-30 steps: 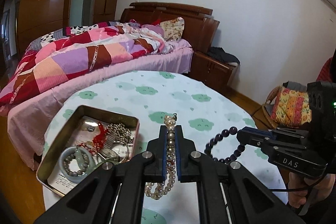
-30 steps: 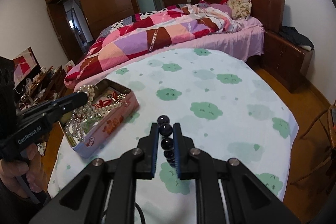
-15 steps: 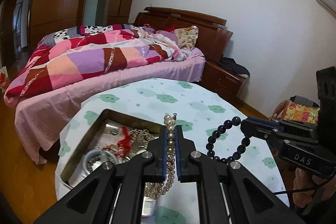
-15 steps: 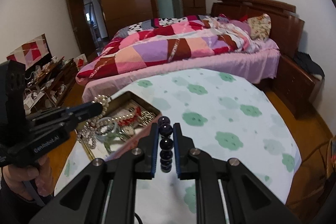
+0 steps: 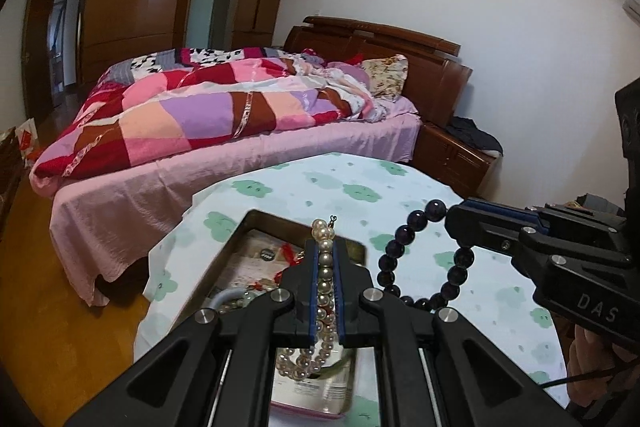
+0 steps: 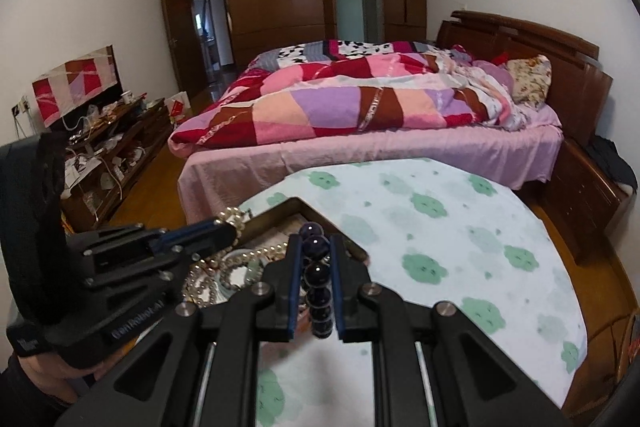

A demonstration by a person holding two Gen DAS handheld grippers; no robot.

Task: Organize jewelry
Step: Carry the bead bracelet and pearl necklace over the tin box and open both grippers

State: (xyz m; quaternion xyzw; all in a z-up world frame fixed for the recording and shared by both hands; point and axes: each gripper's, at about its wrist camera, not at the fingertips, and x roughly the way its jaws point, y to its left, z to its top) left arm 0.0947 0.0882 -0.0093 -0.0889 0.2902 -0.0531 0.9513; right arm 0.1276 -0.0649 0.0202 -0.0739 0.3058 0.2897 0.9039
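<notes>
The left gripper [image 5: 325, 269] jaws squeeze the pearl necklace [image 5: 325, 259]; the right gripper [image 6: 316, 267] jaws squeeze the dark bead bracelet [image 6: 316, 275], both lifted above the tin box [image 5: 240, 231], probably so strands hang untangled.

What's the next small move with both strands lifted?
Probably lower the left gripper and open it: its pearl necklace already hangs over the open tin, while the right gripper holds the dark bead bracelet beside it.
</notes>
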